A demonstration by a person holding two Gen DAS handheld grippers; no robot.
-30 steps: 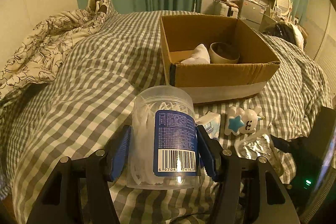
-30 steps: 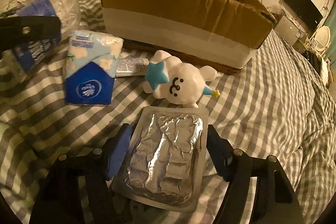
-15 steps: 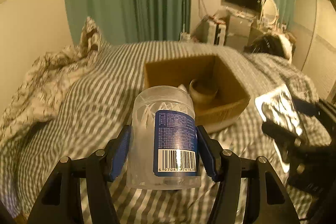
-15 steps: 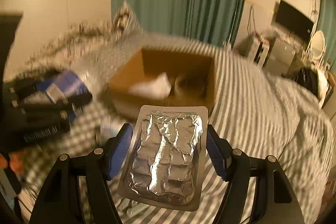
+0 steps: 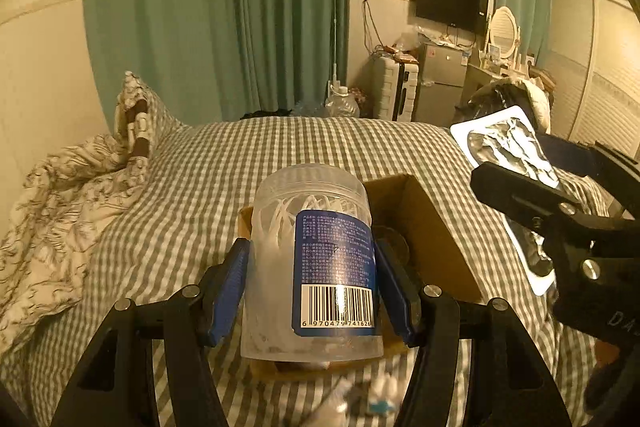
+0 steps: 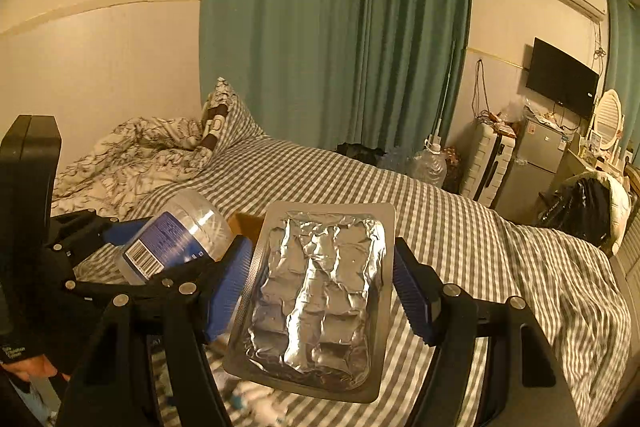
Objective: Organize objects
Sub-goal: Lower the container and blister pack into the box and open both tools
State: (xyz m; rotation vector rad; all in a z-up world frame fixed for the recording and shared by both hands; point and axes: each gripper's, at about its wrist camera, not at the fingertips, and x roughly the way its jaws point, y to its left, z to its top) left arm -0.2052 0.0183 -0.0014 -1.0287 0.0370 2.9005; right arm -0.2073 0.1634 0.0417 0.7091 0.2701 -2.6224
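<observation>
My left gripper (image 5: 312,287) is shut on a clear plastic jar (image 5: 312,267) with a blue label and white picks inside, held in the air over the open cardboard box (image 5: 432,231) on the bed. My right gripper (image 6: 320,291) is shut on a silver foil blister pack (image 6: 316,291), also lifted above the bed. The jar also shows in the right wrist view (image 6: 176,235), to the left of the pack. The pack and right gripper show at the right of the left wrist view (image 5: 508,147). The box interior is mostly hidden behind the jar.
A grey checked bedspread (image 5: 280,155) covers the bed, with a floral duvet (image 5: 60,195) bunched at the left. Small white and blue items (image 5: 380,403) lie blurred on the bed below the jar. Green curtains, a fridge and a TV stand beyond the bed.
Both grippers have risen from the bed with the jar and the blister pack and moved toward the box, which now lies below them.
</observation>
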